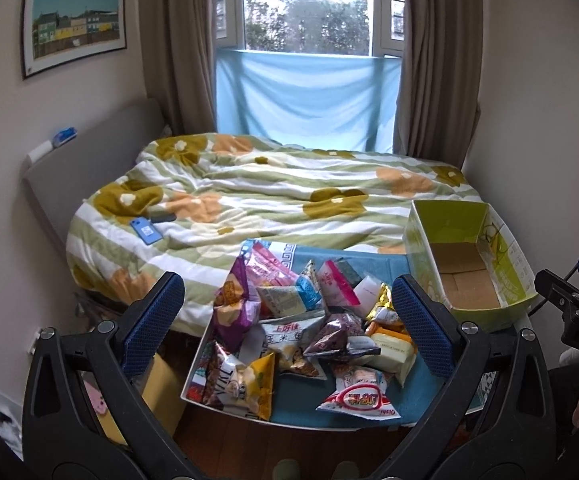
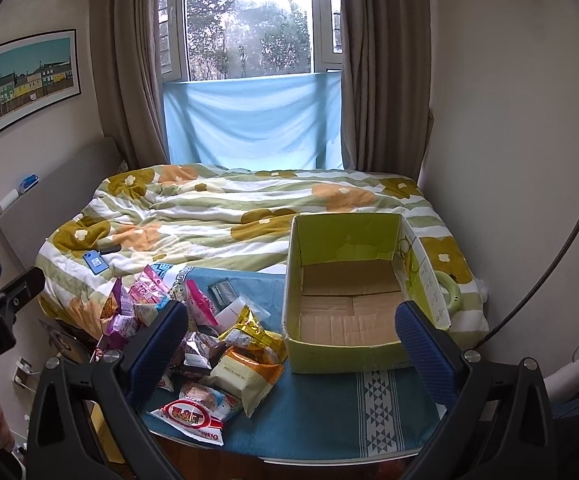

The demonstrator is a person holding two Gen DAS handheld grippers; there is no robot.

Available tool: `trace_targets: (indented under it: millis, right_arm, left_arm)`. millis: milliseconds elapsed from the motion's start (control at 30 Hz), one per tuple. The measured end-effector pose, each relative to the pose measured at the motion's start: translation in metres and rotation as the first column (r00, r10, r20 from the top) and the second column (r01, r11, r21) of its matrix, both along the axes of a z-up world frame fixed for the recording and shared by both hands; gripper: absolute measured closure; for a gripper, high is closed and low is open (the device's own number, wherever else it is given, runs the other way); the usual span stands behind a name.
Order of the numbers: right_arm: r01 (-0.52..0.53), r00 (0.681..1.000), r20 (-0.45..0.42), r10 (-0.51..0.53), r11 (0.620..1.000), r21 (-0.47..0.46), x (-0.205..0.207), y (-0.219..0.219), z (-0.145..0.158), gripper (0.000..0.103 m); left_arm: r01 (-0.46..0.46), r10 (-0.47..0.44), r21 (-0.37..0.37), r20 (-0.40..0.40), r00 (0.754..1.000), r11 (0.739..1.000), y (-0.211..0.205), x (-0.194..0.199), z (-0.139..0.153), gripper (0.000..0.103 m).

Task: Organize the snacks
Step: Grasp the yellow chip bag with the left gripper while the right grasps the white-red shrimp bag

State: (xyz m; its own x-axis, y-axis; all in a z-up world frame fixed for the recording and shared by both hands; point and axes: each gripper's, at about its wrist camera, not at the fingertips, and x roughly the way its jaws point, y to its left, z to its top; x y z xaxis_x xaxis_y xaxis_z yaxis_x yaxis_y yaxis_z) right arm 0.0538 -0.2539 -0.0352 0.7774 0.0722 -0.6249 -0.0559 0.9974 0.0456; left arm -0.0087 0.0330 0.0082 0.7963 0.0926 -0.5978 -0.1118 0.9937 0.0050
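the snack packets [image 1: 297, 328] lie heaped on the blue cloth [image 2: 321, 412] at the table's left, beside the empty green cardboard box [image 2: 345, 344] to their right. the left gripper [image 1: 289, 320] hovers spread over the heap, pinching nothing; the right gripper [image 2: 289, 344], spread too, frames the box. only the right wrist view shows the box's whole floor and the cloth's white patterned band [image 2: 377, 412]; only the left shows the yellow packet [image 1: 257, 380] at the heap's near edge.

Each gripper is black plastic with curved arms, triangular cut-outs and silver screw heads at the joints. The left gripper [image 1: 287, 320] carries two blue fingers [image 1: 151, 318] with a fine dotted texture; the right gripper [image 2: 289, 336] has the same blue textured fingers [image 2: 425, 344]. White lettering marks their black bodies.
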Motion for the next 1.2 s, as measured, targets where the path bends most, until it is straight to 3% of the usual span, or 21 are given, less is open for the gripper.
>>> trace_targets:
  millis: [167,333,533,700,833,1200]
  right_arm:
    - [-0.073,0.996,-0.057,0.074,0.997,0.015,0.007,0.012,-0.03,0.0]
    - [-0.07,0.983,-0.165,0.086,0.993,0.099,0.01,0.036,-0.072,0.0]
    - [0.014,0.953,-0.302,0.038,0.986,0.168,0.013,0.069,-0.125,0.0]
    - [0.079,0.926,-0.378,-0.011,0.983,0.165,0.02,0.094,-0.167,0.0]
    - [0.117,0.902,-0.429,-0.034,0.979,0.167,0.027,0.105,-0.194,0.0]
    - [0.2,0.84,-0.538,-0.069,0.961,0.189,0.043,0.109,-0.241,0.0]
  left_arm:
    - [-0.052,0.049,-0.027,-0.105,0.993,0.998,0.035,-0.005,-0.045,0.001]
    - [-0.017,0.005,-0.053,-0.214,0.977,0.998,0.063,0.004,-0.102,0.001]
    - [0.068,-0.083,-0.06,-0.305,0.949,0.996,0.075,0.019,-0.163,0.001]
    - [0.148,-0.148,-0.03,-0.367,0.918,0.989,0.072,0.037,-0.206,0.001]
    - [0.188,-0.166,0.016,-0.408,0.898,0.982,0.067,0.049,-0.236,0.001]
    - [0.229,-0.192,0.012,-0.503,0.843,0.973,0.071,0.085,-0.292,0.001]
